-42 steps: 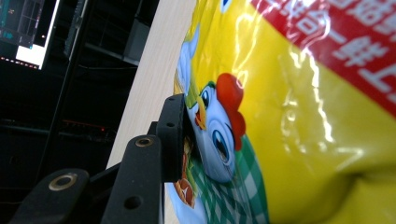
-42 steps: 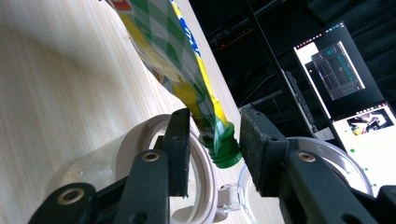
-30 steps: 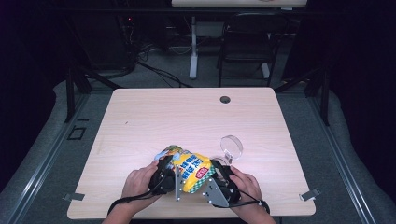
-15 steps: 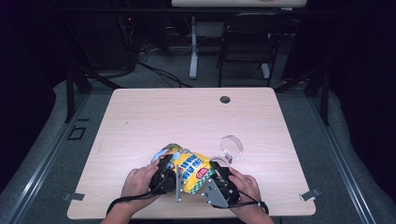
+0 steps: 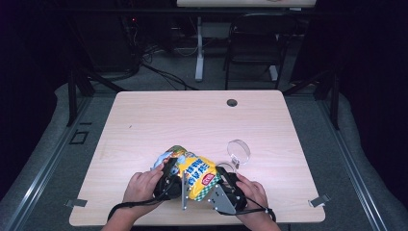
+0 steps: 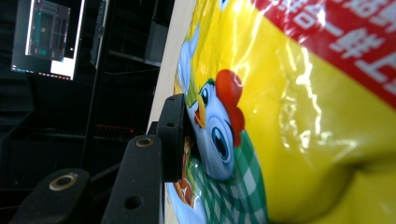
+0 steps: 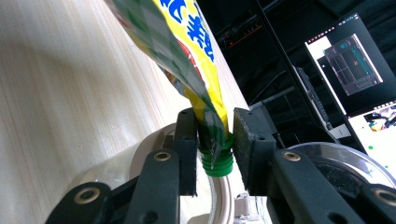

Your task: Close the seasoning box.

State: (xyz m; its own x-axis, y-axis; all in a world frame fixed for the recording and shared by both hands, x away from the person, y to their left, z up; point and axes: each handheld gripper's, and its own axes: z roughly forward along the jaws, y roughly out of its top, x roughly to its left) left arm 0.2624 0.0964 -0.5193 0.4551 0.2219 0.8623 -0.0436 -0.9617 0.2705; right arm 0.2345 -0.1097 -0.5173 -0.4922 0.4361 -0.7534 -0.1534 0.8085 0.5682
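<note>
Table point(image 5: 159, 120) of pale wood fills the middle of the high view, and low in that frame we hold a yellow snack pouch point(image 5: 195, 174) between our two tools. Our left gripper point(image 5: 169, 179) clamps the pouch's end at lower centre-left; in its own view one black jaw presses against the printed chicken point(image 6: 219, 126). Our right gripper point(image 5: 226, 185) pinches the pouch's green spout point(image 7: 215, 163), jaws closed on either side of it. Just right of the pouch, a clear round lid point(image 5: 238, 151) lies on the wood.
</note>
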